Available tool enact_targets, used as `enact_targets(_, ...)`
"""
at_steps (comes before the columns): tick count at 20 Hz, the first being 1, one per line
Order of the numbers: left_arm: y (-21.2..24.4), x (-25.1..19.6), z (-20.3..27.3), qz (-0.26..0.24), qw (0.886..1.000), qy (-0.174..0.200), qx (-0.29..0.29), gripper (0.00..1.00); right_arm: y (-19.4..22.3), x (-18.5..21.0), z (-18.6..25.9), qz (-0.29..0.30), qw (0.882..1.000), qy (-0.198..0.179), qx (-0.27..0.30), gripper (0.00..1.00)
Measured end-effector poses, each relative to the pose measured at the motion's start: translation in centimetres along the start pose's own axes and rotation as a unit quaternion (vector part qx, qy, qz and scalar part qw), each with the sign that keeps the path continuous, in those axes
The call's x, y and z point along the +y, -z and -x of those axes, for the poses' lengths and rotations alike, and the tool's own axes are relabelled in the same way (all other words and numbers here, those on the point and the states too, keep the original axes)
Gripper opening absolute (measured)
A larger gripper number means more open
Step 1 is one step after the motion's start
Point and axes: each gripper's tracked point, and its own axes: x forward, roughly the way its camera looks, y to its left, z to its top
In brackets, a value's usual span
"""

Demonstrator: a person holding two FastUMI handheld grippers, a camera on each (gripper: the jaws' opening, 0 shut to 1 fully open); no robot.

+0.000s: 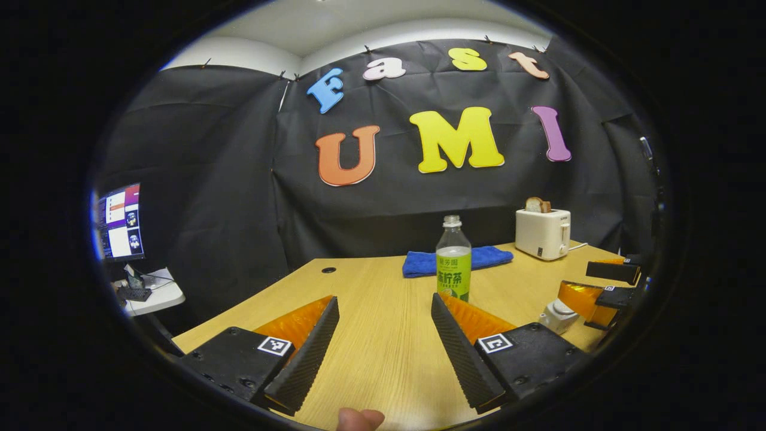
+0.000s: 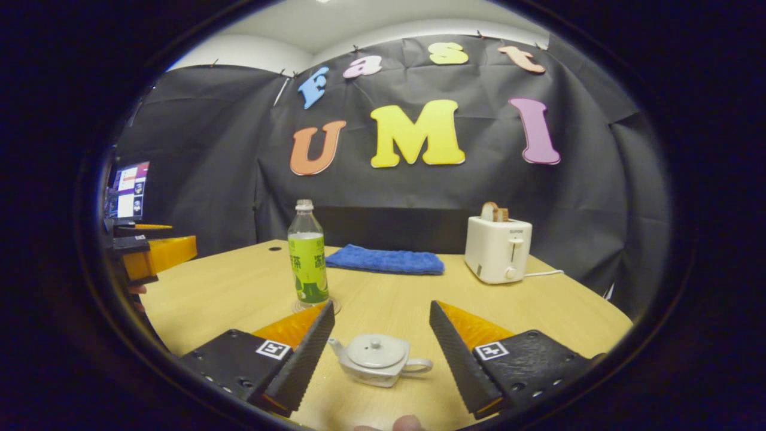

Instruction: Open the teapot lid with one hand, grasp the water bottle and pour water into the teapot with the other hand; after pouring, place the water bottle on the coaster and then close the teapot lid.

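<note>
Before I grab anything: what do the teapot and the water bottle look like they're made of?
Teapot: likely glazed ceramic, judging by its pale, opaque, smooth body with a soft sheen; lid on.
Water bottle: looks like clear thin plastic, see-through at the neck, with a glossy green label wrapped around it.
Both grippers open, holding nothing.

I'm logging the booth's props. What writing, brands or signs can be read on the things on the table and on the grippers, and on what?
Water bottle: printed label, too small to read surely.
Toaster: small mark on its front, too blurred to read.
Left gripper and right gripper: square black-and-white coded markers, no words.
Teapot: no writing.
</note>
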Motion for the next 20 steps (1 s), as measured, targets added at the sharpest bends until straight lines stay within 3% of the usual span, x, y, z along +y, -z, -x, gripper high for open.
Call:
enact_targets(8, -2.0, -4.3, 4.6, 0.001, 0.999, 0.027, -0.027, 0.97, -7.2, -3.1, 7.8, 0.011, 0.995, 0.055, -0.088, 0.97)
enact_targets(14, -2.8, -5.8, 8.2, 0.001, 0.999, 0.019, -0.038, 0.96, -7.0, -3.4, 11.9, 0.003, 0.994, 0.054, -0.094, 0.96)
enact_targets(20, -2.9, -5.9, 9.0, 0.007, 0.999, 0.010, -0.040, 0.96, -7.6, -3.2, 12.7, 0.006, 0.993, 0.052, -0.104, 0.96)
